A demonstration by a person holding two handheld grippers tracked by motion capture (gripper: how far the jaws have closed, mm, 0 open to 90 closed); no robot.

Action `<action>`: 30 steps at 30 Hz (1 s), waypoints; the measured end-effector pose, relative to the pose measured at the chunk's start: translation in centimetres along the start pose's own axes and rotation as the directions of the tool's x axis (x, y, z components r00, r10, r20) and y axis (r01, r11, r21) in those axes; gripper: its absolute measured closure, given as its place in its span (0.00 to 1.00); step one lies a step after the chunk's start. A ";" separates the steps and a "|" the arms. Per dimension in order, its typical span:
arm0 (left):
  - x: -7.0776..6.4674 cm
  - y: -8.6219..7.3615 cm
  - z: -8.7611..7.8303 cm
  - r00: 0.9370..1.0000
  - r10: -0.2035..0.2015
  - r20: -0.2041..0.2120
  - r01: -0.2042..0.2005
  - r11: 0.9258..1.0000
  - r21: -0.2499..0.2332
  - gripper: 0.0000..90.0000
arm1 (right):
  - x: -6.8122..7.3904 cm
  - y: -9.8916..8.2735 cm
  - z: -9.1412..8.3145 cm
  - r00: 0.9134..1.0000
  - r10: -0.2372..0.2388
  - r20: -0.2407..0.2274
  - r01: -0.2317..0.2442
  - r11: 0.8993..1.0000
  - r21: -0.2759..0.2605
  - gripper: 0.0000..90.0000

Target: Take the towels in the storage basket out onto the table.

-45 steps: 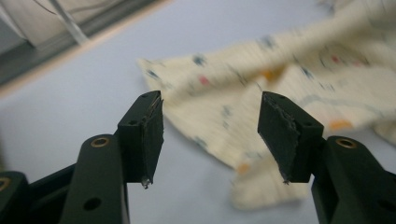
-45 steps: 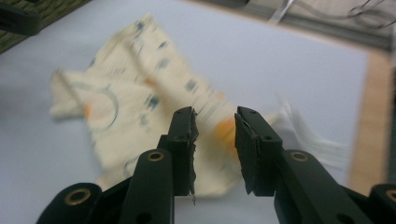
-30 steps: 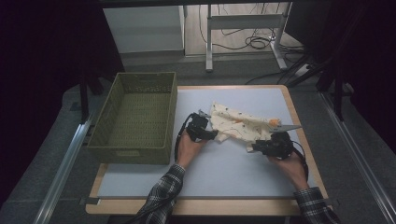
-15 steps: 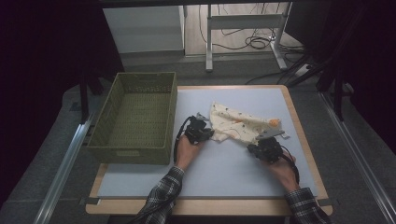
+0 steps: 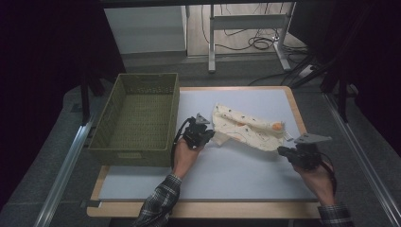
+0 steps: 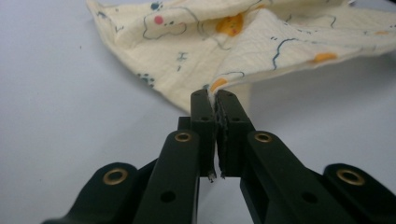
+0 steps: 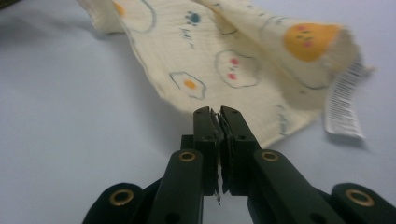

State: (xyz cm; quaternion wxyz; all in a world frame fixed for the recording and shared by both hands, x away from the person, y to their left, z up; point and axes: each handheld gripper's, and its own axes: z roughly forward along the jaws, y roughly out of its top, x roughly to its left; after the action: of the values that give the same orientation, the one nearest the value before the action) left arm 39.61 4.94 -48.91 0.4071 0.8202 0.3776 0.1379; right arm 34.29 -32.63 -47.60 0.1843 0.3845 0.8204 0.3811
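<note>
No text is legible; the cloth's white tag [image 7: 344, 105] bears only blurred, unreadable print.

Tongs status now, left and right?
Left tongs: closed on the cloth corner.
Right tongs: closed on the cloth's edge.

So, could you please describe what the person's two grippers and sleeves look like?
Both the left gripper and the right gripper are black, each topped by a grey three-cornered plate and trailing a black cable. Their fingers are narrow black bars on arms with brass-ringed holes. The sleeves are dark plaid with pale lines.
</note>
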 end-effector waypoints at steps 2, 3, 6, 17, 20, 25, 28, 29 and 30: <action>-1.1 -0.1 -1.3 1.000 0.025 0.019 -0.024 1.000 -0.016 0.96 | -0.6 -0.6 -1.7 1.000 0.022 -0.008 -0.022 0.999 -0.025 0.95; -1.5 -0.2 -1.7 0.999 0.033 0.023 -0.032 0.999 -0.018 0.96 | -0.7 -0.8 -2.3 0.999 0.032 -0.017 -0.032 0.999 -0.035 0.95; -2.8 -0.9 -3.2 0.997 0.069 0.042 -0.069 0.998 -0.014 0.95 | -0.8 -1.6 -3.6 0.998 0.054 -0.042 -0.056 0.997 -0.055 0.95; -3.3 -6.0 -4.6 0.993 -0.002 0.119 -0.001 1.000 0.029 0.56 | -0.2 -4.6 -5.6 0.995 0.081 -0.054 -0.083 0.996 -0.041 0.80; -3.7 -6.4 -3.4 0.993 0.009 0.115 -0.013 0.999 0.029 0.55 | -0.4 -4.6 -5.5 0.995 0.088 -0.038 -0.090 0.995 -0.032 0.78; -4.3 -6.7 -0.6 0.997 0.033 0.063 -0.036 0.998 0.047 0.51 | 0.3 -6.1 -2.2 0.996 0.089 -0.023 -0.088 0.995 0.045 0.71; -4.8 -7.2 -0.1 0.998 0.059 0.039 -0.061 0.997 0.050 0.56 | 0.8 -6.5 -1.2 0.998 0.051 0.022 -0.052 0.995 0.086 0.72; -4.9 -7.3 -0.1 0.998 0.048 0.052 -0.050 0.998 0.040 0.68 | 1.1 -6.7 -1.2 0.997 0.070 0.006 -0.071 0.995 0.068 0.86; -5.0 -7.3 -0.1 0.998 0.044 0.050 -0.046 0.998 0.040 0.68 | 1.1 -6.7 -1.2 0.997 0.070 0.006 -0.071 0.995 0.068 0.86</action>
State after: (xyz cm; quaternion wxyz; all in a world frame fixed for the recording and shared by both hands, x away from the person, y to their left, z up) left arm 32.45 4.14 -54.09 0.3960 0.8398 0.3517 0.1190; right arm 29.56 -35.10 -51.93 0.1591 0.4200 0.8184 0.3584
